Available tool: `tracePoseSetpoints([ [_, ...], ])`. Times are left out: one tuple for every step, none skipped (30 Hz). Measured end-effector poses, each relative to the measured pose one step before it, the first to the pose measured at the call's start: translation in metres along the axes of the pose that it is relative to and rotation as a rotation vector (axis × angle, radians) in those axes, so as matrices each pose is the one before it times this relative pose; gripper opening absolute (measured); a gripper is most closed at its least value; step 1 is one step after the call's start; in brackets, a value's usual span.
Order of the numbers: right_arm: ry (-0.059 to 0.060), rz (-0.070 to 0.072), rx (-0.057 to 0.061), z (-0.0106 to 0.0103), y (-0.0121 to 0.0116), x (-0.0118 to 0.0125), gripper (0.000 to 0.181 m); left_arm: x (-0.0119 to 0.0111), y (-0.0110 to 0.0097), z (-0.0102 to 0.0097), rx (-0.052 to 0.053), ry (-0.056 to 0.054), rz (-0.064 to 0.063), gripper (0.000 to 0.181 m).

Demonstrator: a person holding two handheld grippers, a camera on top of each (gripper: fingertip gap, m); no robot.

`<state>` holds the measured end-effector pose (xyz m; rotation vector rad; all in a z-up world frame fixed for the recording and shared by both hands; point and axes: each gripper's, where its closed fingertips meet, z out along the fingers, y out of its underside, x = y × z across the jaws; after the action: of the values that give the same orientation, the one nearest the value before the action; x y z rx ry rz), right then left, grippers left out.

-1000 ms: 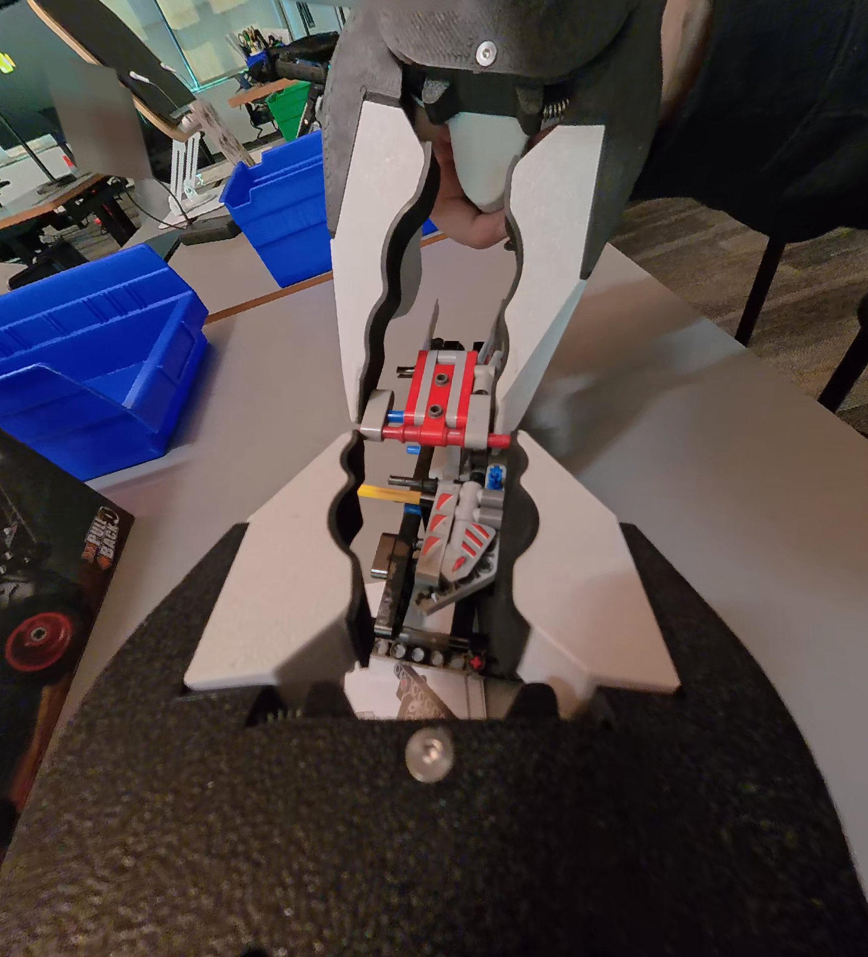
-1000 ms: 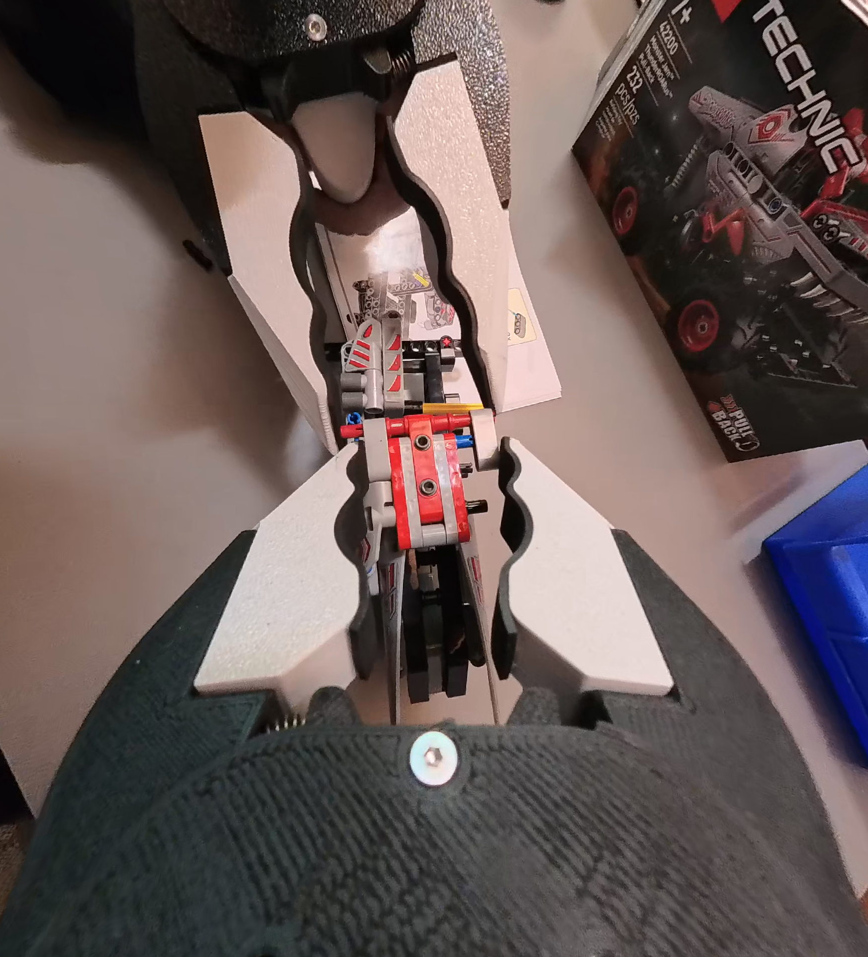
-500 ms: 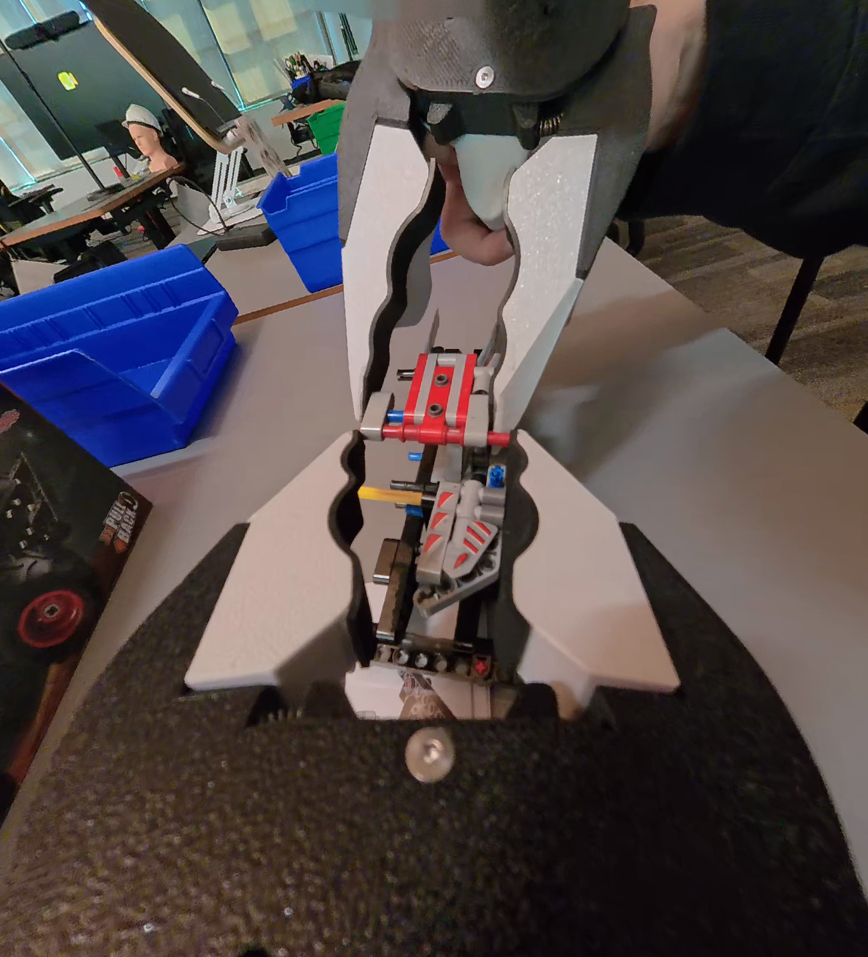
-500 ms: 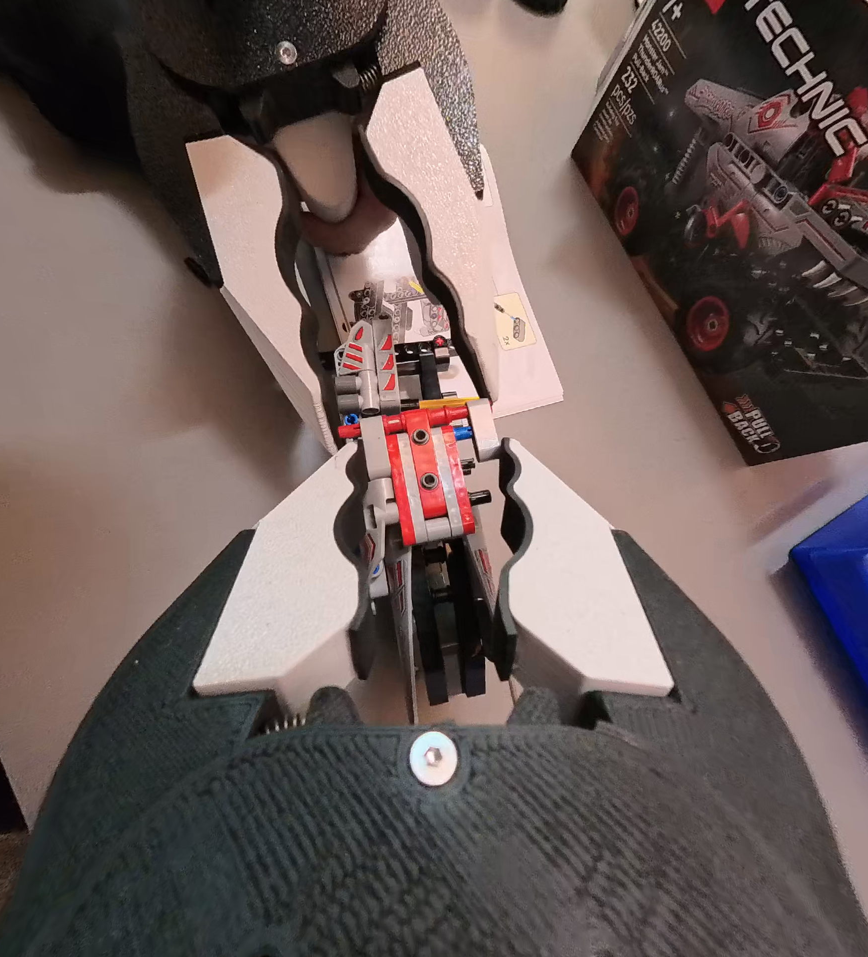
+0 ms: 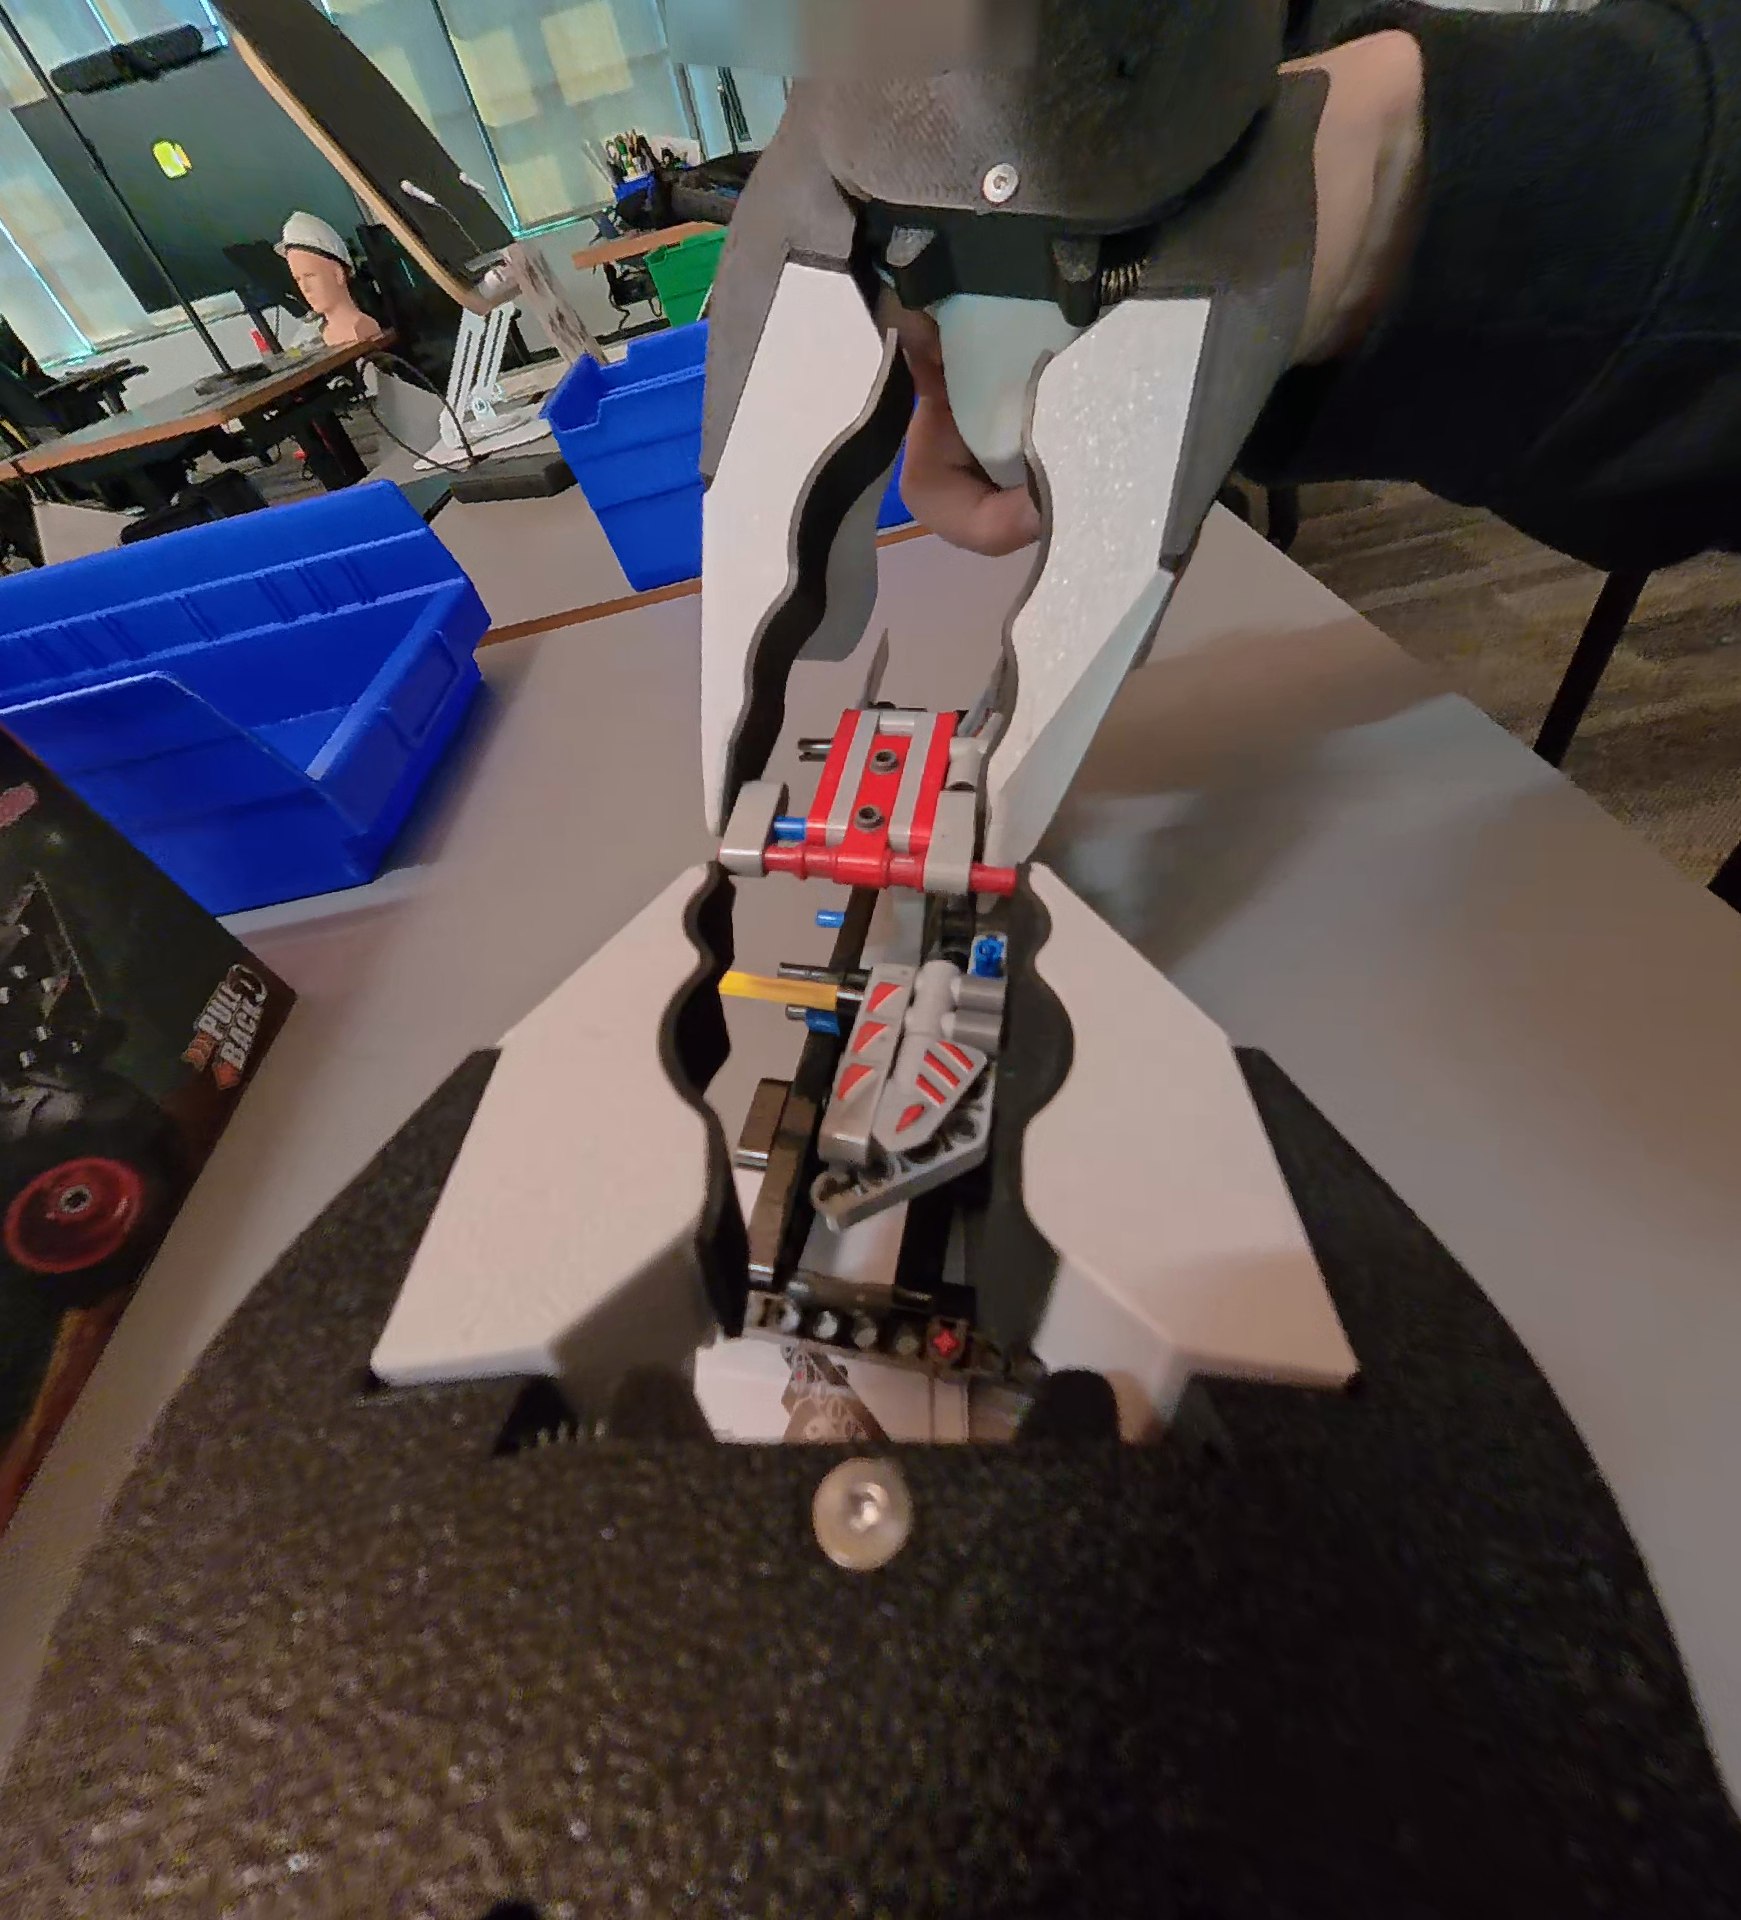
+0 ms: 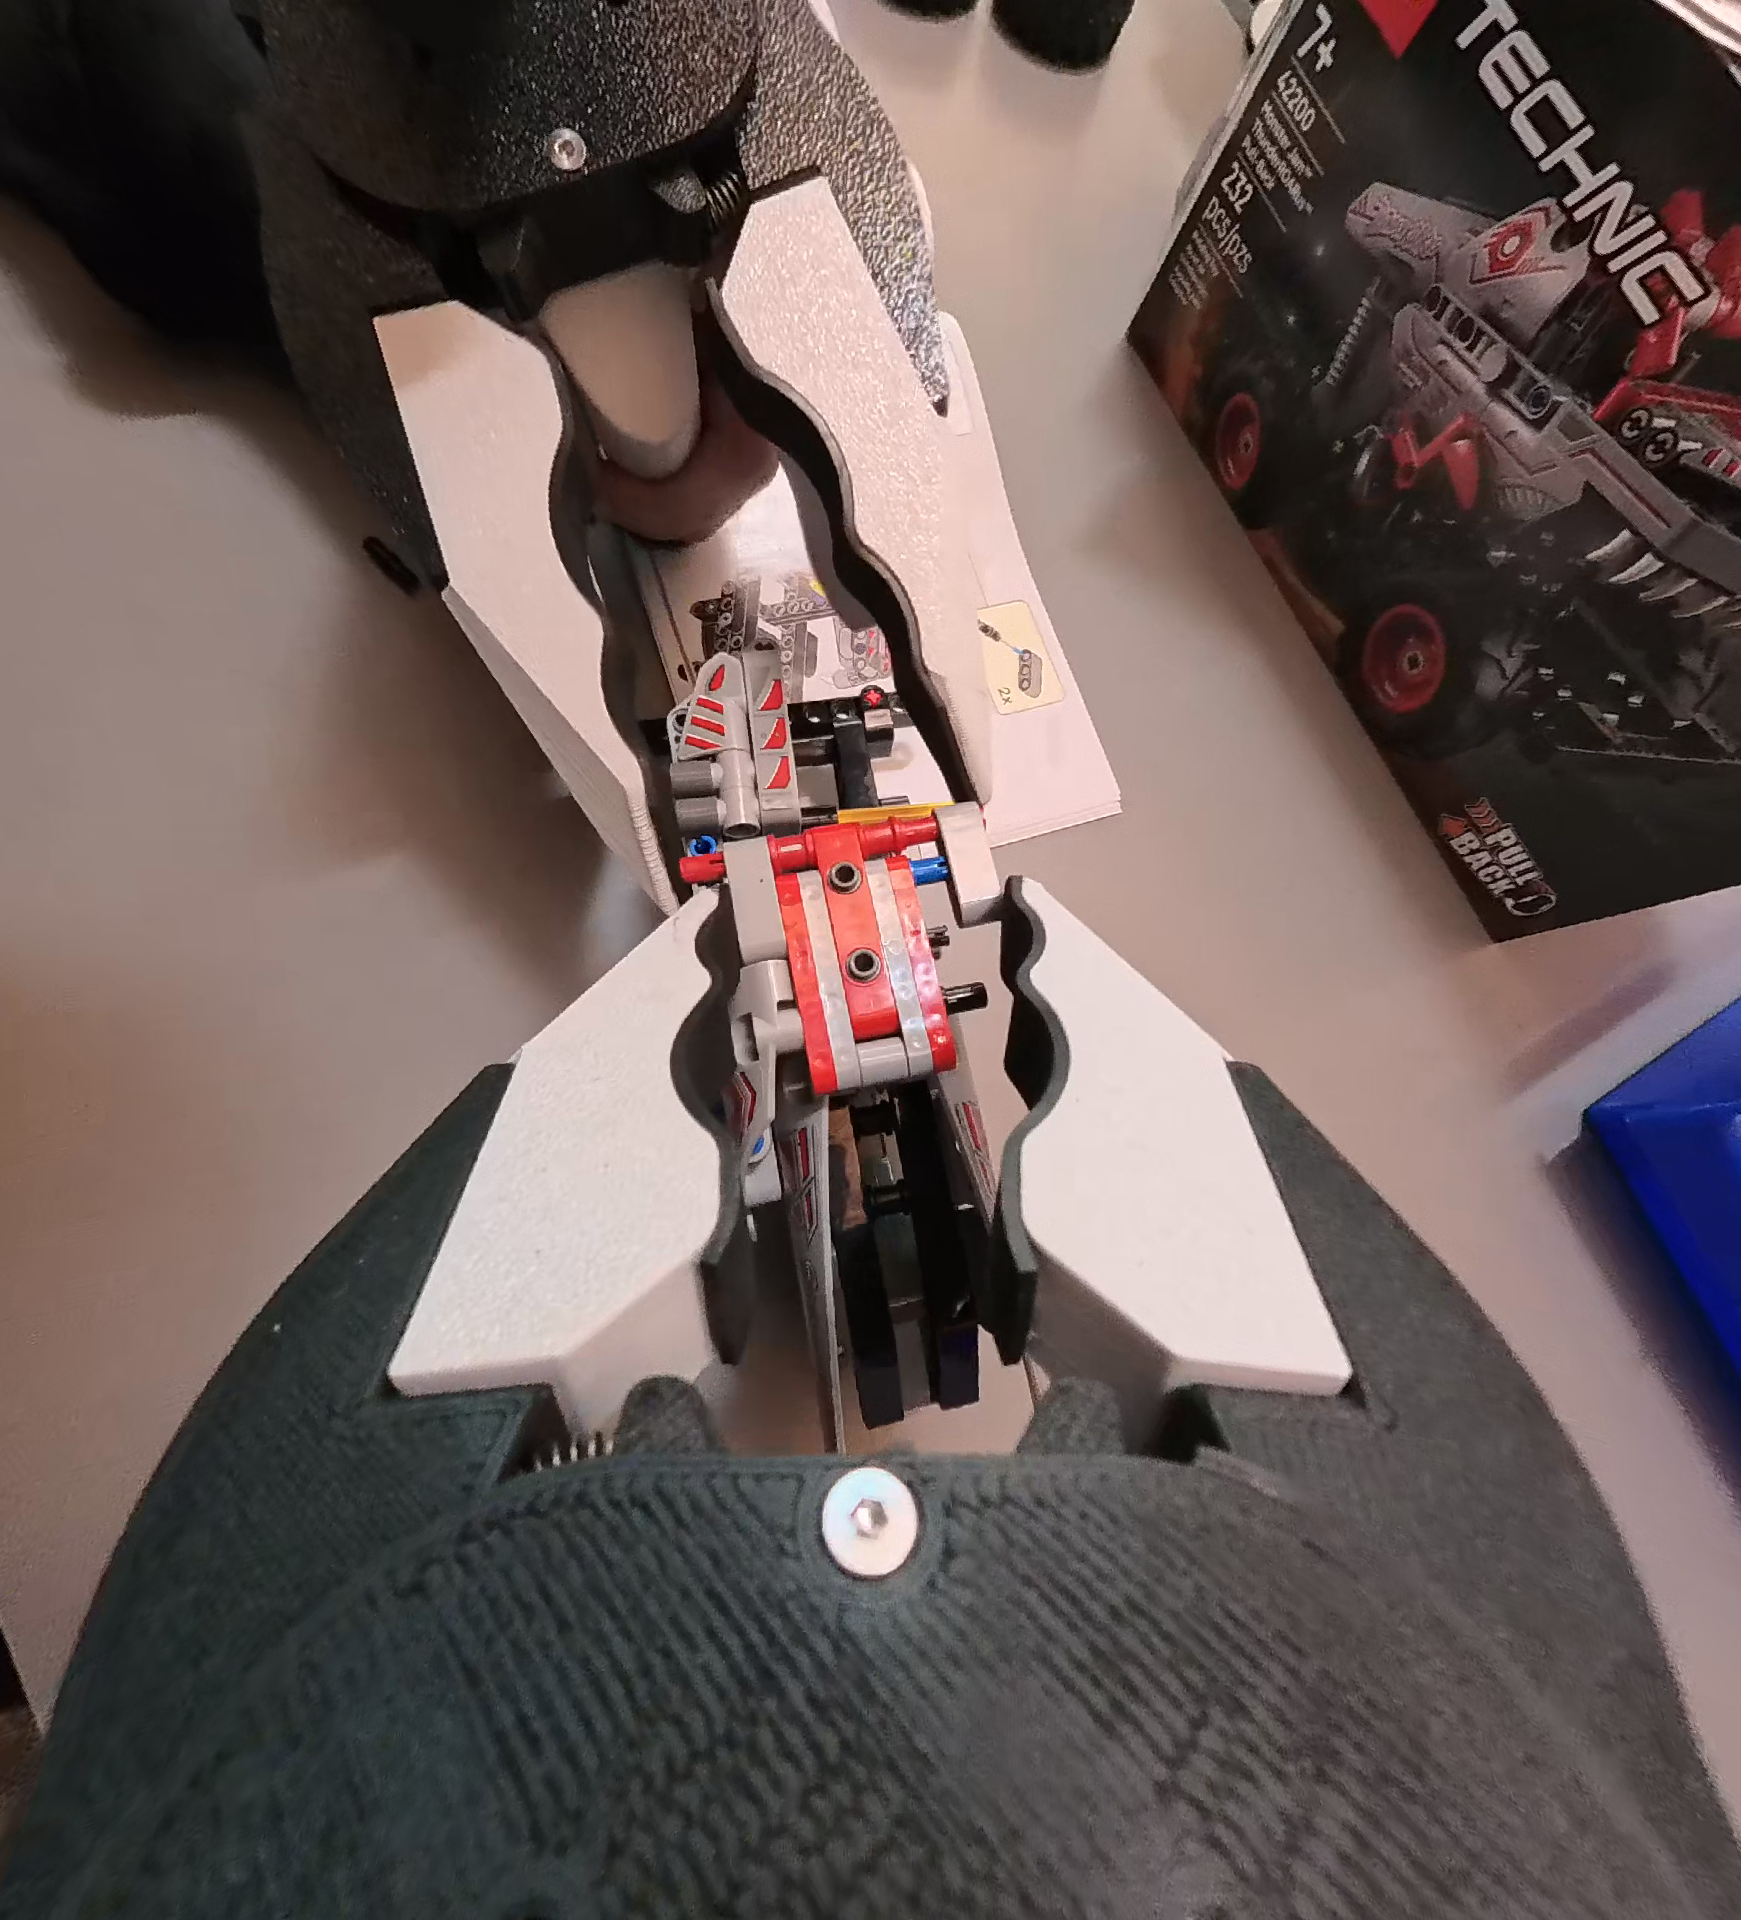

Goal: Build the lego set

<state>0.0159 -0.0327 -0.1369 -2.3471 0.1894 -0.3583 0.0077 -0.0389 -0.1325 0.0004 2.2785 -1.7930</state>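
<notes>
A part-built lego model hangs between my two grippers above the grey table (image 5: 1417,1039). My left gripper (image 5: 866,894) is shut on its black frame end (image 5: 793,1143), which carries a grey fin with red stripes (image 5: 907,1070). My right gripper (image 6: 861,904) is shut on the other end, by the red and grey striped panel (image 6: 866,966). The two grippers face each other tip to tip. The right gripper (image 5: 871,831) shows at the top of the left wrist view, and the left gripper (image 6: 824,831) at the top of the right wrist view.
The lego box (image 6: 1520,468) lies to the right in the right wrist view. An open instruction booklet (image 6: 1042,748) lies under the model. Blue bins (image 5: 222,727) (image 5: 637,447) stand behind. The table edge and chair legs (image 5: 1593,644) are at the right. Left and right tips are no more than a few centimetres apart.
Both grippers keep hold of the model. The pair has tilted slightly, so more of the room shows in the left wrist view, and the box has shifted in the right wrist view.
</notes>
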Motion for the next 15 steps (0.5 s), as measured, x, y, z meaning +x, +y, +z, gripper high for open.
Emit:
tracePoseSetpoints([
  [0.0005, 0.0064, 0.0061, 0.00047, -0.00034, 0.00110, 0.050, 0.00159, 0.00056, -0.00055, 0.0020, 0.0147, 0.0022, 0.051],
  [0.0067, 0.0071, 0.0079, 0.00049, -0.00032, 0.00208, 0.051, 0.00843, 0.00016, -0.00173, 0.0100, 0.0503, 0.0323, 0.000],
  [0.0743, 0.0203, 0.0196, -0.00098, -0.00217, 0.01311, 0.052, -0.00257, -0.00363, 0.00054, 0.0395, -0.0522, 0.0100, 0.000],
  [-0.0014, 0.0132, 0.0316, -0.00120, -0.00371, 0.00232, 0.038, 0.00412, 0.00546, 0.00334, -0.0512, 0.0073, 0.0303, 0.000],
  [-0.0114, -0.0230, -0.0221, 0.00212, 0.00387, 0.00006, 0.039, -0.00479, -0.00107, 0.00010, -0.0180, -0.0378, 0.0778, 0.000],
  [0.0022, -0.0180, -0.0161, 0.00110, 0.00102, -0.00035, 0.039, -0.00303, -0.00205, -0.00151, 0.0035, 0.0013, 0.0042, 0.000],
  [0.0003, 0.0115, -0.0098, -0.00104, -0.00066, 0.00017, 0.039, 0.00005, -0.00217, -0.00141, 0.0215, 0.0354, -0.0887, 0.000],
  [-0.0008, -0.0019, -0.0107, -0.00102, 0.00113, 0.00033, 0.039, -0.00101, -0.00286, -0.00208, 0.0370, 0.0221, -0.0727, 0.000],
  [-0.0022, -0.0090, 0.0013, -0.00074, 0.00091, -0.00004, 0.039, -0.00360, -0.00086, -0.00204, 0.0189, -0.0081, -0.0163, 0.005],
  [-0.0049, 0.0058, 0.0078, -0.00024, -0.00006, -0.00019, 0.039, -0.00447, 0.00062, -0.00115, -0.0037, -0.0177, 0.0123, 0.009],
  [-0.0062, 0.0085, 0.0066, -0.00001, -0.00028, 0.00005, 0.039, -0.00170, -0.00028, -0.00052, -0.0072, -0.0008, 0.0096, 0.011],
  [-0.0080, 0.0014, 0.0042, -0.00015, -0.00028, -0.00018, 0.039, 0.00011, -0.00147, -0.00036, -0.0001, 0.0083, -0.0010, 0.013],
  [-0.0108, -0.0030, 0.0023, -0.00040, -0.00014, -0.00055, 0.039, -0.00025, -0.00133, -0.00052, 0.0018, 0.0049, -0.0067, 0.015],
  [-0.0162, -0.0048, 0.0024, -0.00088, -0.00007, -0.00144, 0.039, -0.00072, -0.00104, -0.00085, 0.0045, 0.0021, -0.0021, 0.016],
  [-0.0175, -0.0008, 0.0038, -0.00137, 0.00020, -0.00159, 0.039, -0.00081, -0.00093, -0.00114, 0.0069, 0.0023, 0.0024, 0.016],
])
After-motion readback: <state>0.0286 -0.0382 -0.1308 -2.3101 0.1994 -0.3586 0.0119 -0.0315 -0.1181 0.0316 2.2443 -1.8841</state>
